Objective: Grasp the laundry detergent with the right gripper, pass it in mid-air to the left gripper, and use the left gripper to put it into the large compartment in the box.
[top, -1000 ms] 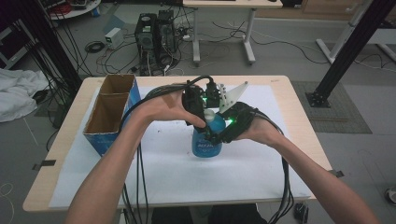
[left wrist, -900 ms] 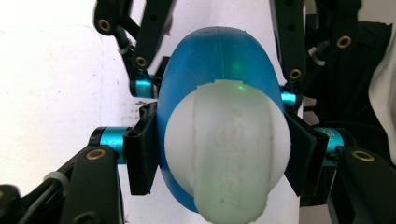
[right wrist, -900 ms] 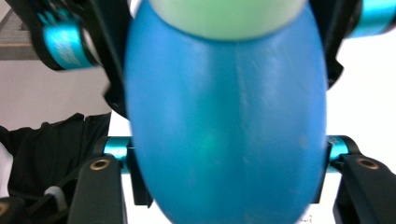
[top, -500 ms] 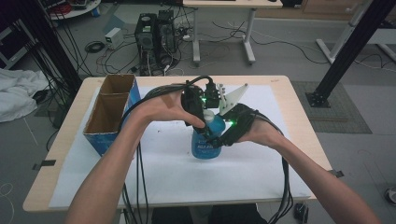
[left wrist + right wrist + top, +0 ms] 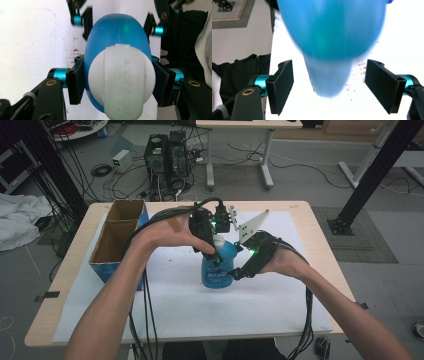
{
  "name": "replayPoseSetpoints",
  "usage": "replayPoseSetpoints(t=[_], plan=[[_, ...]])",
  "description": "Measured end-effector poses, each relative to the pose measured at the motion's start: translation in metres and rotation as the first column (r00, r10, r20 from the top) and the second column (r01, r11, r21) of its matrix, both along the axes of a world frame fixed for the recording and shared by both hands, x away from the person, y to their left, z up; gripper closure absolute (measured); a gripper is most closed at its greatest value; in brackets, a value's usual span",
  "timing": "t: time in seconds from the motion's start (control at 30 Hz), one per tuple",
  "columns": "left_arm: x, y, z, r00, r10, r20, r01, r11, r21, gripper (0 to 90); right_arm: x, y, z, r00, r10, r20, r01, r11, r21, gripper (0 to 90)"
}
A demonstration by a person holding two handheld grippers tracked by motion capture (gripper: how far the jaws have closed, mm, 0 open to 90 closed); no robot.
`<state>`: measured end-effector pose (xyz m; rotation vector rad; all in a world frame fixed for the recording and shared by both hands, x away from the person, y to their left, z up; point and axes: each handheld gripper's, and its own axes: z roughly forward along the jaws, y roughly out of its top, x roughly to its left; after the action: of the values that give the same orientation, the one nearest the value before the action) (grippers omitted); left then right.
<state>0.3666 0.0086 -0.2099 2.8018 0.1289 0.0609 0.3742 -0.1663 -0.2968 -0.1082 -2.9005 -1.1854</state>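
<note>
Bottle (image 5: 218,270) work is at the hand-over: the blue bottle stands upright mid-table on the white sheet (image 5: 280,295), the left gripper (image 5: 212,251) pinching its neck just under the white cap (image 5: 122,80), while the right gripper (image 5: 237,272) has just been opening, its pads (image 5: 283,85) spread clear of the body between them. Next, I judge, the right hand must back away level, with open sheet to its right and the cardboard box (image 5: 117,237) well apart at the left edge

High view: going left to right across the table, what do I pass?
Cardboard box → left gripper → blue bottle → right gripper.
</note>
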Motion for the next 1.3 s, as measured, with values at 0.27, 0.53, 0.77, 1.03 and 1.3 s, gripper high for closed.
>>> replayPoseSetpoints(t=[0.27,0.53,0.77,1.03,1.3], plan=[[0.002,0.017,0.022,0.9979,0.063,0.015,-0.064,0.9976,0.027,38.2,0.000,-0.020,0.003,0.9972,-0.073,0.014,0.074,0.996,-0.040,12.9],[0.006,0.037,0.051,0.9920,0.125,0.017,-0.126,0.9892,0.075,38.2,0.000,-0.039,0.002,0.9894,-0.138,0.046,0.142,0.984,-0.107,12.9],[0.011,0.062,0.077,0.9761,0.214,0.041,-0.217,0.9723,0.088,38.2,0.003,-0.055,0.003,0.9799,-0.191,0.056,0.198,0.969,-0.151,12.9],[0.022,0.097,0.103,0.9422,0.331,0.055,-0.334,0.9397,0.074,38.2,0.003,-0.067,0.001,0.9712,-0.226,0.076,0.236,0.955,-0.177,12.9],[0.034,0.146,0.122,0.8684,0.495,0.037,-0.496,0.8673,0.044,38.3,0.003,-0.075,0.000,0.9642,-0.254,0.076,0.264,0.949,-0.175,12.9]])
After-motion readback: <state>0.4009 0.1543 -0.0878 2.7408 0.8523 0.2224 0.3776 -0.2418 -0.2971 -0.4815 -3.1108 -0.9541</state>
